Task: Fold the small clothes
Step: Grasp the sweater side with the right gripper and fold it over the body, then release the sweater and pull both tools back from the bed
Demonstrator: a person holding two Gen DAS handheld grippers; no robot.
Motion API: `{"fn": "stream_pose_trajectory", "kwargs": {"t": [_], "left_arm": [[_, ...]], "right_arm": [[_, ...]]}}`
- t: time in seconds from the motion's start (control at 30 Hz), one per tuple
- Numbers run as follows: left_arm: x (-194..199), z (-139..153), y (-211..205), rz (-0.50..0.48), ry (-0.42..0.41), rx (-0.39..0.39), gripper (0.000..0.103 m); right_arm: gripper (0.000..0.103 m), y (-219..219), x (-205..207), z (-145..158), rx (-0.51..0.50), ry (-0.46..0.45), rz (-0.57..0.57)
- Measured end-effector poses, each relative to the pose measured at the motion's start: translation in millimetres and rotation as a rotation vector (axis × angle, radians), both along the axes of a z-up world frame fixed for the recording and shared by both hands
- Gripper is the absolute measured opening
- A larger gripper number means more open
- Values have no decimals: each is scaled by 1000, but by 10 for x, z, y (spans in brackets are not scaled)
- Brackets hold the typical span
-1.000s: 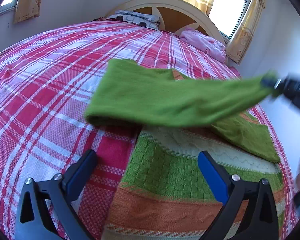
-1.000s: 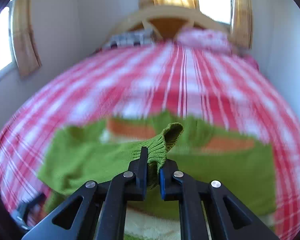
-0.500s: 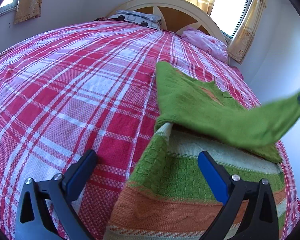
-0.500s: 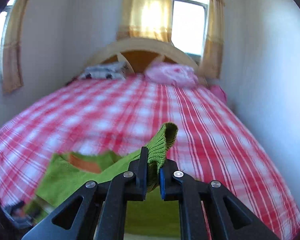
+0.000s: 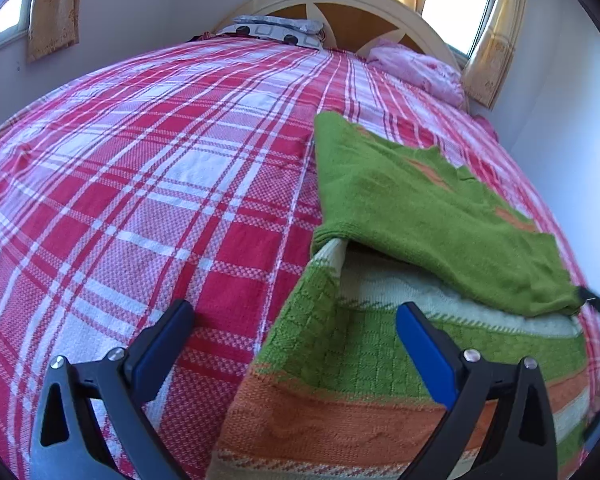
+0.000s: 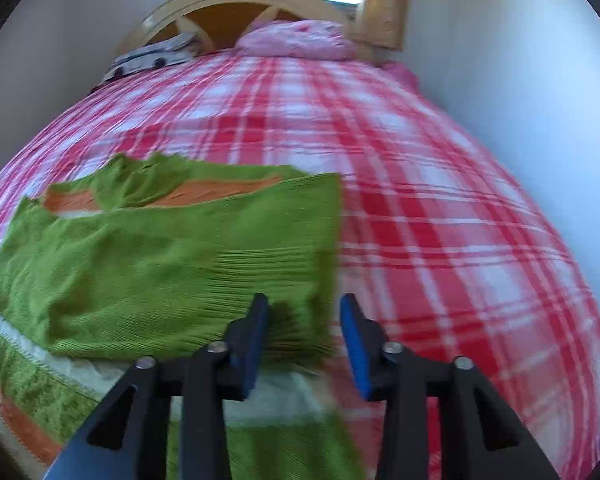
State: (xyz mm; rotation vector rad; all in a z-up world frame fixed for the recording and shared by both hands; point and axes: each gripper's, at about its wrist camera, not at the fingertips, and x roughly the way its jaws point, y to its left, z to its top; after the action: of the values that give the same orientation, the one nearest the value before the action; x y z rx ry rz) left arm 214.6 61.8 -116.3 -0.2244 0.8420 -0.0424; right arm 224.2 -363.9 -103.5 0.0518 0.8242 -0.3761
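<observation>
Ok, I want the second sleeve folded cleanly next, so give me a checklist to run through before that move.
1. Right claw let go: ok, its jaws have just been opening and the pads are off the cloth.
2. Plain green knitted sleeve laid across the green, orange and cream striped knitted sweater: ok.
3. Sleeve cuff within the sweater's edge: cannot tell, blurred.
4. Left claw free: ok, open, nothing between the pads.
5. Other sleeve's position: cannot tell.
6. Red and white checked bedspread clear around the sweater: ok.

green sweater [image 5: 400, 208], sleeve folded, plaid bedspread [image 5: 140, 184]
</observation>
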Motion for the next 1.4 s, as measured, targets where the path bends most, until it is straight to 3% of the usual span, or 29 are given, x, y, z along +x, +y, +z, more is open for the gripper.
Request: {"fn": "stream_pose_trajectory", "kwargs": {"t": [0.1, 0.2, 0.27, 0.3, 0.4, 0.5, 0.6, 0.73, 0.9, 1.1, 1.2, 1.4], "left_arm": [[-51, 66, -2, 60, 4, 52, 103], [-122, 238, 23, 95, -44, 25, 103], [-60, 390, -13, 83, -64, -2, 103], [1, 450, -52, 85, -68, 11, 103], [270, 497, -230, 85, -44, 104, 103], [560, 293, -305, 107, 62, 199, 102], [657, 101, -259, 130, 114, 270, 103], [747, -49, -119, 131, 150, 191, 103], [683, 2, -217, 111, 125, 235, 103], [212, 298, -313, -12, 4, 294, 103], [-77, 380, -344, -97, -48, 297, 103], [-398, 339, -369, -167, -21, 253, 103]], "right_arm": [[44, -148, -327, 268, -32, -99, -127], [44, -76, -415, 471, -24, -153, -38], [29, 73, -287, 501, -26, -130, 56], [21, 123, -221, 485, -12, -118, 86], [21, 283, 2, 302, 51, -77, 133], [21, 343, 174, 36, 113, -19, 123], [21, 353, 252, -206, 157, 27, 115], [22, 384, 284, -264, 133, 8, 127], [23, 394, 359, -290, 102, 0, 131], [37, 456, 128, -80, 84, -17, 114], [66, 572, -270, 108, 127, -75, 143], [67, 694, -964, 203, 86, -78, 148]]}}
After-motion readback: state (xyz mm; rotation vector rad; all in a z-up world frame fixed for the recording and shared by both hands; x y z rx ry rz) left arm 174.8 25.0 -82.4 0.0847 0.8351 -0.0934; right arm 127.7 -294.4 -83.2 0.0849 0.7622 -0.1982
